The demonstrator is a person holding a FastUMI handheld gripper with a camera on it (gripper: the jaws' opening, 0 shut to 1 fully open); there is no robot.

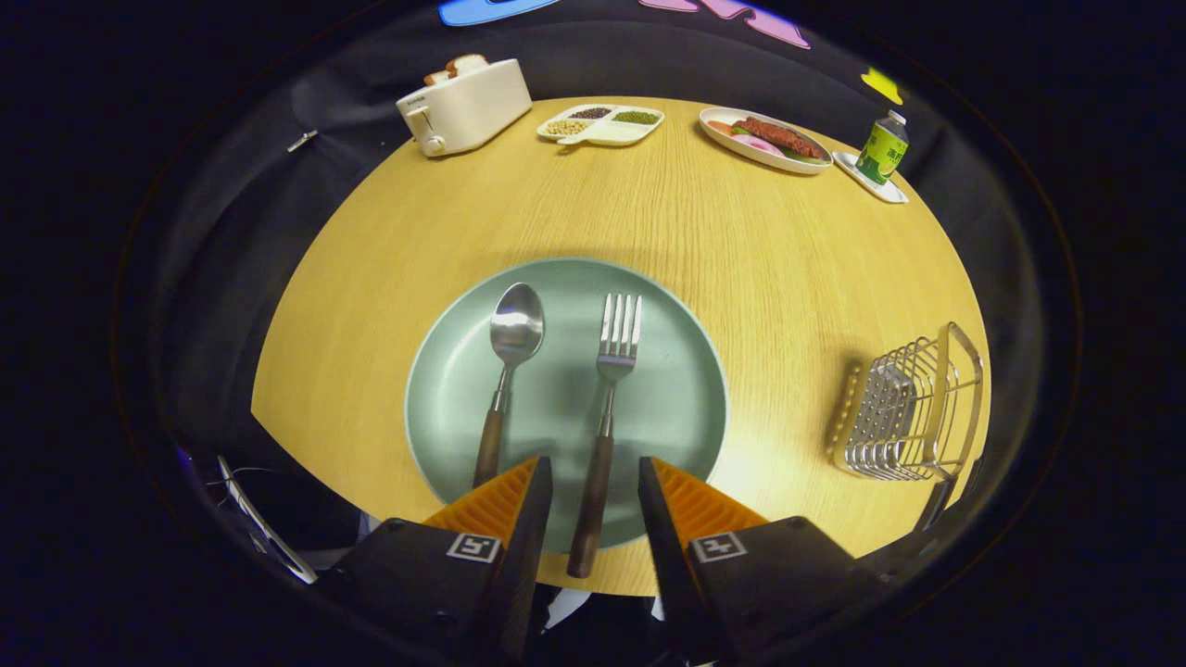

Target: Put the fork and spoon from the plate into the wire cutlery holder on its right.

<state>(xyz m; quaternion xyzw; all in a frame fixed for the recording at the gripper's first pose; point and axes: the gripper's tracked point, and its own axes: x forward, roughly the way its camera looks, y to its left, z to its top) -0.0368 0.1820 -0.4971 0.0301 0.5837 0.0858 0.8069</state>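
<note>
Tool (595, 482) is seen above the near edge of the plate (681, 408), fingers spread apart, nothing clamped. The dark handle of the fork (607, 408) lies in the gap between the fingers, touched by neither as far as can be told. Fork tines point away from the tool, toward the far side of the plate.

Spoon (508, 371) is laid on the plate beside the fork, on its left, bowl away from the tool; its handle end is hidden behind the left finger.

Plate is set on a round wooden tabletop (760, 269). Wire cutlery holder (913, 408) is seen to the right of the plate, apart from it, near the tabletop edge.

Along the far rim: a toaster (468, 106) with bread in its slots, a divided tray (602, 123) of beans, an oval dish (764, 139) of food, a small bottle (882, 148) standing on a coaster.
</note>
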